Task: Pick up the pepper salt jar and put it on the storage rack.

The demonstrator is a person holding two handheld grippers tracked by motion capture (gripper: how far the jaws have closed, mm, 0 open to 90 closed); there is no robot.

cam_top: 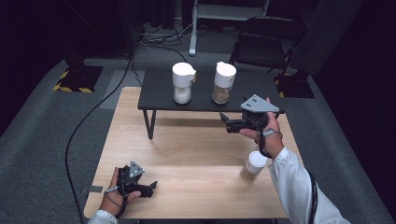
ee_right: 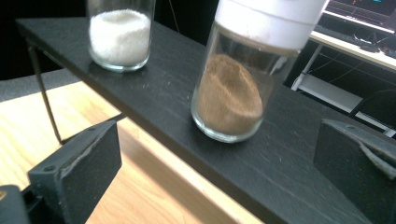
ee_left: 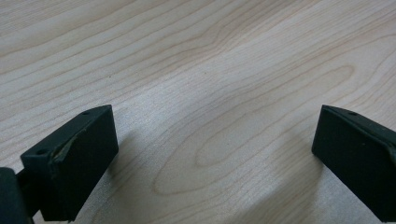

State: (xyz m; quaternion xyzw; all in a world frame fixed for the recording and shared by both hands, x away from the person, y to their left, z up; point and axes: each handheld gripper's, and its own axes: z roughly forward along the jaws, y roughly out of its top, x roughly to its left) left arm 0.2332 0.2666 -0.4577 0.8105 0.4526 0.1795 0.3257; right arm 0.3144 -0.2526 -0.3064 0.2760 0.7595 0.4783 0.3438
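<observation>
Spreading across most of the high view, a pale wooden table (cam_top: 187, 154) carries a low black shelf (cam_top: 159, 95) on thin metal legs along its far edge. On that shelf two white-capped glass jars stand upright and well apart: one with white grains (cam_top: 182, 82) to the left, one with brown powder (cam_top: 223, 82) to the right. The right gripper (cam_top: 225, 122) hangs above the table just in front of the shelf, its jaws spread wide with nothing between them, pointing at the brown powder jar (ee_right: 245, 70), which sits near it but untouched. The left gripper (cam_top: 152, 186) rests low over the near left part of the table, jaws likewise parted and empty, bare wood grain (ee_left: 210, 93) beneath them. A third white-capped jar (cam_top: 253, 166) stands on the table by the right sleeve. Grey carpet (cam_top: 42, 140) surrounds the table; a black cable (cam_top: 88, 116) trails over it, yellow-and-black striped bases (cam_top: 74, 77) sit in the dark corners, and a folding chair (cam_top: 261, 44) stands behind.
</observation>
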